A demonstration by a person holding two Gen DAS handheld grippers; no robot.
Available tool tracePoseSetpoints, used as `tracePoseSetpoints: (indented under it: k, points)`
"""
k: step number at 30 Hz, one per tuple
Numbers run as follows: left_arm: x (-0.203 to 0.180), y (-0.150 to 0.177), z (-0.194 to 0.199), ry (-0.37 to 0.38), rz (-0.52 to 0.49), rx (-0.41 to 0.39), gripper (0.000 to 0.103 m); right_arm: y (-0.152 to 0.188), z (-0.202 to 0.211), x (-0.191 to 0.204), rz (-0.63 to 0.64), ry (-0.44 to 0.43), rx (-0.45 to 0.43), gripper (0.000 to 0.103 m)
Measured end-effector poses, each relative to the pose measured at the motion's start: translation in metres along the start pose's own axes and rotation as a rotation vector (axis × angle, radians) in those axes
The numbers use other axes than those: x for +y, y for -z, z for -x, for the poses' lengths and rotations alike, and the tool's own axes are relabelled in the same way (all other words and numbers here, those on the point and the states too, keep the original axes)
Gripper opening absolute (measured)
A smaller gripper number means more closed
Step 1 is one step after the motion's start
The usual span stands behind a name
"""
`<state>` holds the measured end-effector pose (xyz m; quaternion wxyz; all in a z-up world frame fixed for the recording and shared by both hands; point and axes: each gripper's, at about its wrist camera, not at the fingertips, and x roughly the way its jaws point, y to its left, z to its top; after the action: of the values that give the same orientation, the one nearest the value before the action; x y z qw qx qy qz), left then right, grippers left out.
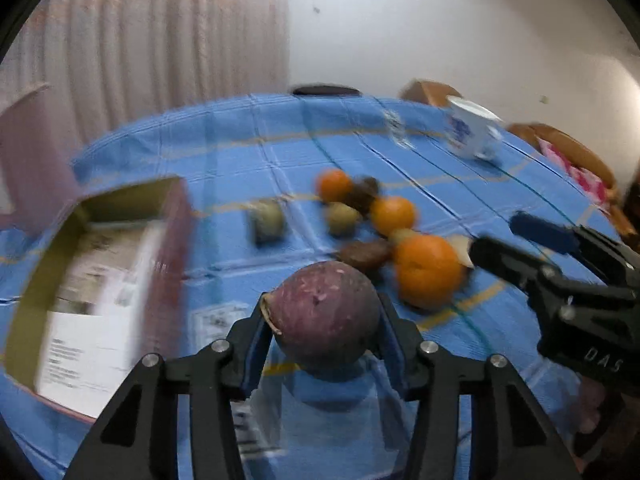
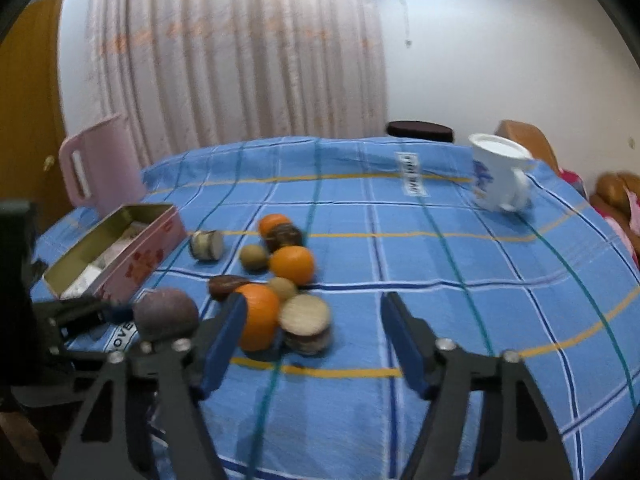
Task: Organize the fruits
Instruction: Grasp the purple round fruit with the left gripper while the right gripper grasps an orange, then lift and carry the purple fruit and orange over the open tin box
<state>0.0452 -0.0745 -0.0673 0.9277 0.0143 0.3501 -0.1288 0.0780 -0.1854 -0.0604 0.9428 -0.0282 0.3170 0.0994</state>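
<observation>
Your left claw (image 1: pixel 324 316) grips round purple fruit (image 1: pixel 326 312); right claw (image 2: pixel 312 344) half-open, empty, near glossy orange (image 2: pixel 258 316). Next: carry purple fruit to open pink tin box (image 1: pixel 172 240).

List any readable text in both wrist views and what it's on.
"DAS": white letters on the right gripper body, left wrist view.
"OVE": partial word on a white label on the tablecloth.
Paper in the box, label at the far table edge, mug print: too blurred.
</observation>
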Motion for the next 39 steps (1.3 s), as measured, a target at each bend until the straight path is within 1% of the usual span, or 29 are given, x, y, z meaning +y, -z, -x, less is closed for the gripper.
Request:
tracePoseSetpoints:
  k: [2,4,6,9,11,13,14,16,18,21,23,25,26,27,30,35,39]
  points:
    - [0.01,-0.003,0.003,-0.004,0.023,-0.011,0.051,-0.001,-0.008,0.008,0.029,-0.007,0.028,0.063]
    - [0.014,-0.005,0.005,-0.029,0.012,-0.025,0.051,-0.004,-0.015,0.018,0.063,-0.023,0.053,0.061]
    - [0.015,-0.006,0.005,-0.042,-0.009,-0.033,0.051,-0.004,-0.021,0.029,0.108,-0.005,0.077,0.061]
    - [0.026,-0.005,0.002,-0.024,0.023,-0.006,0.051,-0.001,-0.032,0.038,0.153,0.017,0.129,0.055]
    - [0.032,-0.004,0.0,-0.037,0.032,0.009,0.051,0.001,-0.031,0.04,0.164,0.011,0.126,0.051]
    - [0.036,-0.003,0.0,-0.045,0.037,0.008,0.051,0.003,-0.032,0.045,0.193,0.023,0.128,0.051]
    - [0.039,-0.003,0.001,-0.051,0.041,0.006,0.051,0.003,-0.032,0.048,0.206,0.01,0.128,0.047]
    - [0.044,-0.001,0.004,-0.054,0.052,0.001,0.051,0.005,-0.027,0.055,0.247,-0.006,0.109,0.047]
    - [0.046,0.001,0.006,-0.051,0.058,-0.007,0.051,0.005,-0.029,0.058,0.264,0.009,0.116,0.047]
    - [0.043,0.003,0.008,-0.037,0.059,-0.015,0.051,0.003,-0.037,0.052,0.25,0.014,0.146,0.051]
    - [0.04,0.005,0.008,-0.038,0.054,-0.019,0.051,0.002,-0.038,0.05,0.236,-0.005,0.144,0.051]
    - [0.039,0.006,0.009,-0.027,0.054,-0.023,0.051,0.002,-0.038,0.052,0.261,0.007,0.149,0.05]
    - [0.038,0.006,0.009,-0.027,0.054,-0.026,0.051,0.002,-0.038,0.053,0.267,0.016,0.144,0.045]
    - [0.038,0.006,0.009,-0.028,0.055,-0.028,0.051,0.002,-0.036,0.051,0.256,0.013,0.132,0.043]
    - [0.037,0.007,0.01,-0.023,0.051,-0.031,0.051,0.001,-0.033,0.045,0.206,-0.048,0.124,0.043]
    - [0.036,0.007,0.013,-0.023,0.047,-0.044,0.051,0.0,-0.025,0.043,0.183,-0.038,0.079,0.042]
    - [0.033,0.006,0.019,-0.029,0.037,-0.075,0.051,-0.003,-0.017,0.042,0.168,-0.038,0.036,0.042]
